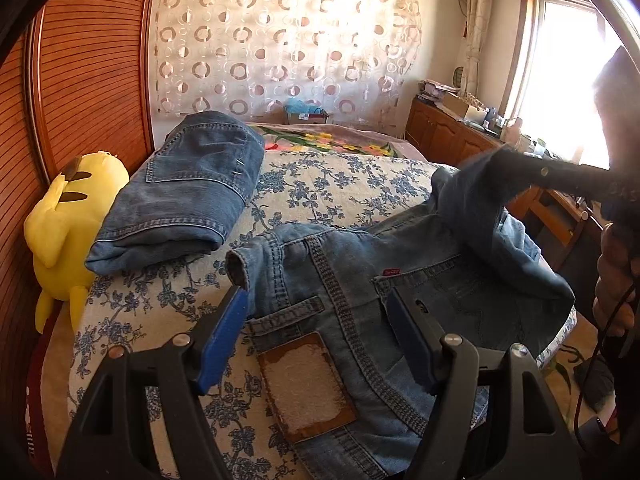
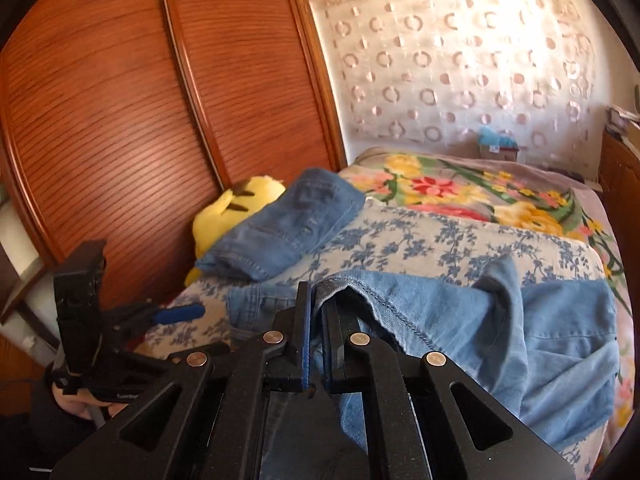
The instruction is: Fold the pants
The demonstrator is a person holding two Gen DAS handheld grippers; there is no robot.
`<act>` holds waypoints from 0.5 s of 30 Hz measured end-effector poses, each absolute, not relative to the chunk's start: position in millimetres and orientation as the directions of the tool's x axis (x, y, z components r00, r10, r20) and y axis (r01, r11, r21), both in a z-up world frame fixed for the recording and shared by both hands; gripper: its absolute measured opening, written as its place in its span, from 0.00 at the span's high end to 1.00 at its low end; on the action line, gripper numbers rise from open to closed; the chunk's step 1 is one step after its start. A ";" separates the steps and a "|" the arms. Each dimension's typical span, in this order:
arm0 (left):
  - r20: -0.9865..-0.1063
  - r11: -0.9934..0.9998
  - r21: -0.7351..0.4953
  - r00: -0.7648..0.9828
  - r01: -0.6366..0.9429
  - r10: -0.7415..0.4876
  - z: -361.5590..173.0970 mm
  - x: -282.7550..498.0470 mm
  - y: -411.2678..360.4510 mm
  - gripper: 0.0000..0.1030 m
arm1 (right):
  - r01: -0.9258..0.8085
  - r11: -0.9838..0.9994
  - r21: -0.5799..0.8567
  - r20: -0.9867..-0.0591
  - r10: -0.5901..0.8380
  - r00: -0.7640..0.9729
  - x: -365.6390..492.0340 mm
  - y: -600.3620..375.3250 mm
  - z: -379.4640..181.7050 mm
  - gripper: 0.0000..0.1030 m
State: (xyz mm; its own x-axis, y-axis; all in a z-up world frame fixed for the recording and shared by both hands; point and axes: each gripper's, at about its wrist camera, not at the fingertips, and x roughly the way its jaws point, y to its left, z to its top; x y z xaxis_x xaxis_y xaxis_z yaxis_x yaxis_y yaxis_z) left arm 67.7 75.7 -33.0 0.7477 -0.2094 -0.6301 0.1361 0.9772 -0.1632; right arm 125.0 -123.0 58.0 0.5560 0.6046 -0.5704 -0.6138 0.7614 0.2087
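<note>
Light blue jeans (image 1: 352, 280) lie spread on the bed, back side up, showing a leather waist patch (image 1: 306, 388) and a red pocket tab. My left gripper (image 1: 320, 312) hovers open over the waistband, its blue pads (image 1: 230, 332) on either side of the patch area and gripping nothing. My right gripper (image 2: 318, 300) is shut on a hemmed edge of the jeans (image 2: 500, 320) and holds that fold up off the bed. In the left wrist view the right gripper (image 1: 500, 164) shows as a dark bar at the right with denim draped from it.
A second pair of jeans, folded (image 1: 180, 192), rests at the far left of the bed beside a yellow plush toy (image 1: 68, 216). Wooden wardrobe doors (image 2: 120, 120) stand to the left. A floral blanket (image 2: 460, 188) covers the far end. Cabinets line the right wall.
</note>
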 end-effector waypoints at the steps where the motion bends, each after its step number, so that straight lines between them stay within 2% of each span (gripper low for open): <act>1: -0.629 0.977 -0.166 0.749 0.135 -0.210 -33.3 67.9 75.3 0.30 | -0.602 0.770 0.214 -0.585 0.594 0.552 128.6 -121.7 55.7 0.98; 3: -0.631 0.976 -0.165 0.746 0.139 -0.213 -34.3 68.7 73.8 0.30 | -0.582 0.788 0.200 -0.602 0.567 0.561 132.6 -123.9 51.8 0.91; 5: -0.632 0.976 -0.164 0.745 0.145 -0.216 -34.9 69.1 71.4 0.30 | -0.570 0.798 0.195 -0.610 0.554 0.567 135.4 -128.9 48.9 0.79; 11: -0.641 0.971 -0.155 0.730 0.180 -0.238 -39.3 74.9 55.2 0.30 | -0.538 0.827 0.165 -0.613 0.513 0.601 134.2 -160.5 47.8 0.68; 15: -0.652 0.969 -0.148 0.717 0.201 -0.248 -44.8 80.9 43.1 0.30 | -0.497 0.860 0.118 -0.646 0.446 0.619 138.0 -177.6 28.8 0.65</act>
